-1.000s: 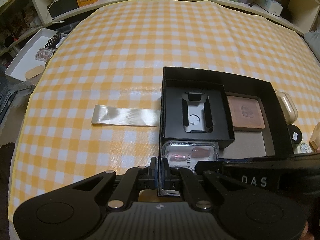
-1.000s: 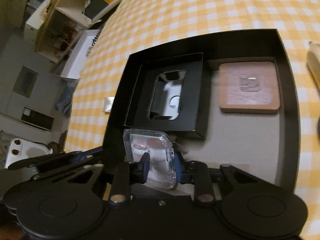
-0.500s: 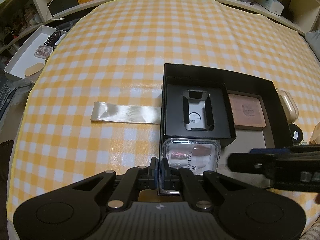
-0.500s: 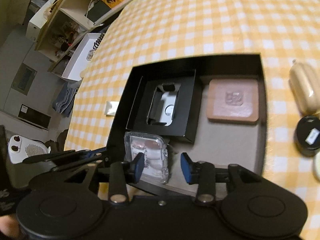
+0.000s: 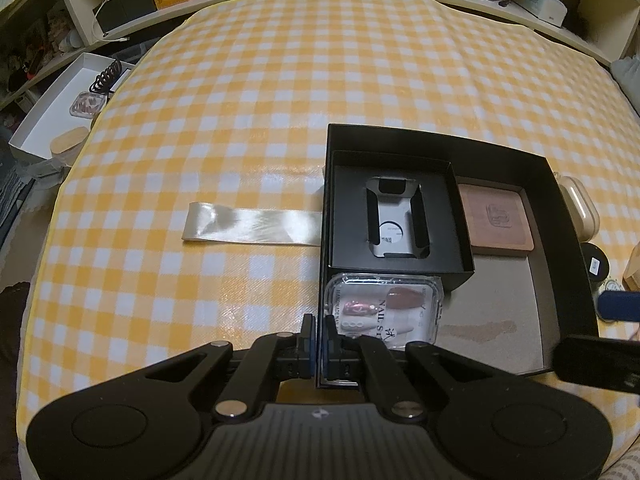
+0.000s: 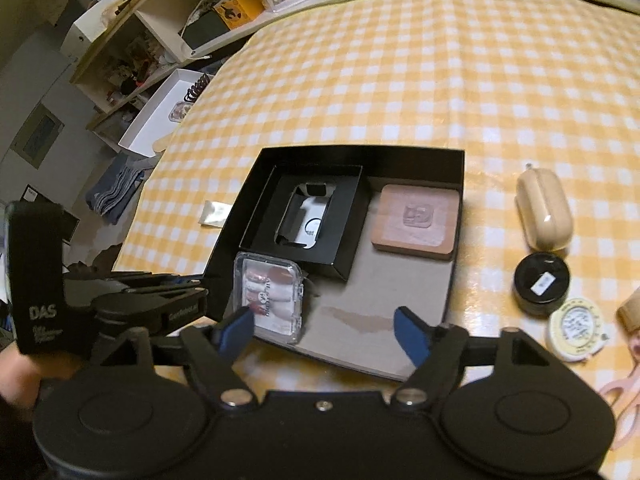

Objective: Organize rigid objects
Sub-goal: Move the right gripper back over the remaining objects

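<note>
My left gripper (image 5: 319, 344) is pinched tight on the near left wall of the black box (image 5: 568, 216), which sits on the yellow checked tablecloth (image 5: 280, 92). My right gripper (image 6: 324, 330) is empty, its jaws opening wide above the box's near edge. The clear nail-tip case (image 6: 272, 296) lies flat in the box's near left corner, just beside my right gripper's left finger (touching or not, I cannot tell). Behind it sits a smaller black box (image 6: 308, 216), and a wooden square (image 6: 416, 222) lies to its right. On the cloth right of the box are a beige case (image 6: 544, 210), a black jar (image 6: 542, 282) and a tape measure (image 6: 578, 328).
</note>
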Demonstrator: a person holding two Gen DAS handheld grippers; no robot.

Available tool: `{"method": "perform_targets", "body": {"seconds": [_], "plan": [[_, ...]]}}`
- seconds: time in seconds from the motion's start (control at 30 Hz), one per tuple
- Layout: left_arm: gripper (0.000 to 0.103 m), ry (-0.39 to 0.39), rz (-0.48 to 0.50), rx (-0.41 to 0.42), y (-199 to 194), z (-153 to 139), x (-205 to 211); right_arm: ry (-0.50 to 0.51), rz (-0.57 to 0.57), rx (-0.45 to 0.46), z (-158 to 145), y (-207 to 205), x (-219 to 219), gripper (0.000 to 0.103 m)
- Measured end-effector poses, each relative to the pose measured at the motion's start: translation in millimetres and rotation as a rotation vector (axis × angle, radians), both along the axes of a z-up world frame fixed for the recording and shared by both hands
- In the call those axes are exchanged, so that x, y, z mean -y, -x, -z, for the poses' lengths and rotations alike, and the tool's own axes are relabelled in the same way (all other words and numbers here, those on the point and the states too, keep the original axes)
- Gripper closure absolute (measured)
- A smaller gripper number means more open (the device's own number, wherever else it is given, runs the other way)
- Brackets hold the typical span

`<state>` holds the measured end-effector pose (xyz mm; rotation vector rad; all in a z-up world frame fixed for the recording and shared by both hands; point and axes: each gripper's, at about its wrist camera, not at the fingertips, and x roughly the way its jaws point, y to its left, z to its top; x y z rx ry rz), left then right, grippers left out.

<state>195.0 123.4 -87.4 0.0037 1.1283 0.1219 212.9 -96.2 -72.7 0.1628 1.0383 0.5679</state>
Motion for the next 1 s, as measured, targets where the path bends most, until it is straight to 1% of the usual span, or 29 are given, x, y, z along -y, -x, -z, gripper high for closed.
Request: {"method": "perform_targets", "body": {"seconds": [0.1,0.23,0.43,0.53,0.7,0.87,1.0], "plan": [[0.1,-0.001,0.0,-0.001,0.0,0.1,0.1,0.013,-0.001,0.044,-7.6,5.5,4.1,0.006],[0.1,-0.003,0.001,-0.001,0.2,0.5,0.0,0.035,-0.006,0.098,-15.7,12.6,8.0,0.0],[0.1,-0.005,0.003,-0.001,-0.1,0.2,0.0,0.069,0.008,0.15,-25.7,17.1,13.3,0.0],[0.1,-0.006,0.004,-0.001,-0.2,-0.2,-0.1,0.06,0.033,0.179,-34.7,16.4,21.8,0.0],[0.1,-0.006,0.004,-0.001,-0.1,0.0,0.3,0.048,0.107,0.231,-48.0,11.3,44.5,0.0],[0.1,-0.007,0.004,-0.001,-0.2,0.1,0.6,0.034,0.185,0.264,-57.2,1.7,74.6,0.0],[0.1,-0.007,0.004,-0.001,0.0,0.3,0.8,0.057,0.253,0.293,-60.0,-5.5,100.1,0.0]]}}
